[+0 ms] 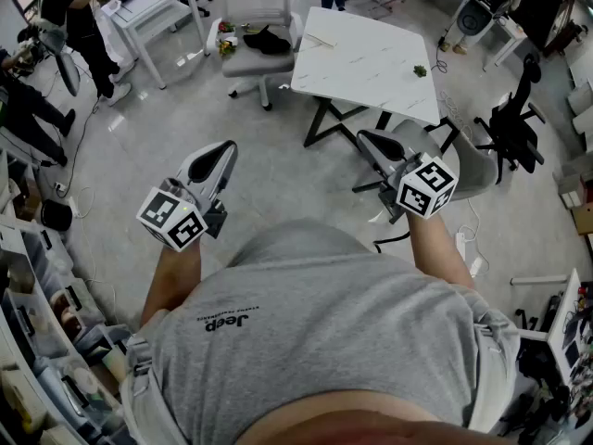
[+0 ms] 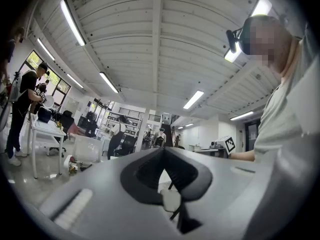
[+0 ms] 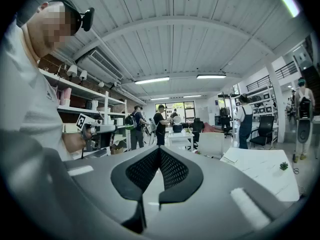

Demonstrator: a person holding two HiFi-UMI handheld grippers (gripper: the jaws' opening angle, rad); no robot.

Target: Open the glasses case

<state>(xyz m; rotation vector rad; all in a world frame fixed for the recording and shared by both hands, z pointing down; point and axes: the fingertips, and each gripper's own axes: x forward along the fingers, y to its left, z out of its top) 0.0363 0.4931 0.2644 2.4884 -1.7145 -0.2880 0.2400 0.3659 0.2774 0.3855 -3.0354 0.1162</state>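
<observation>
I cannot make out a glasses case in any view. My left gripper (image 1: 225, 146) is held level in front of the person's grey shirt, over the floor; its jaws are shut with nothing between them (image 2: 163, 148). My right gripper (image 1: 364, 137) is also level and shut on nothing (image 3: 159, 148), with its tip near the front edge of a white marble-look table (image 1: 371, 63). On that table are a small green plant (image 1: 420, 70) and a thin pale flat item (image 1: 321, 37). The table (image 3: 265, 171) and plant (image 3: 284, 166) also show at the right in the right gripper view.
A grey office chair (image 1: 255, 26) with dark things on its seat stands left of the table. A black chair (image 1: 510, 128) and a grey chair (image 1: 468, 170) stand to the right. People (image 1: 74, 17) work at a white desk (image 1: 153, 3) at far left. Shelves (image 1: 37, 341) line the near left.
</observation>
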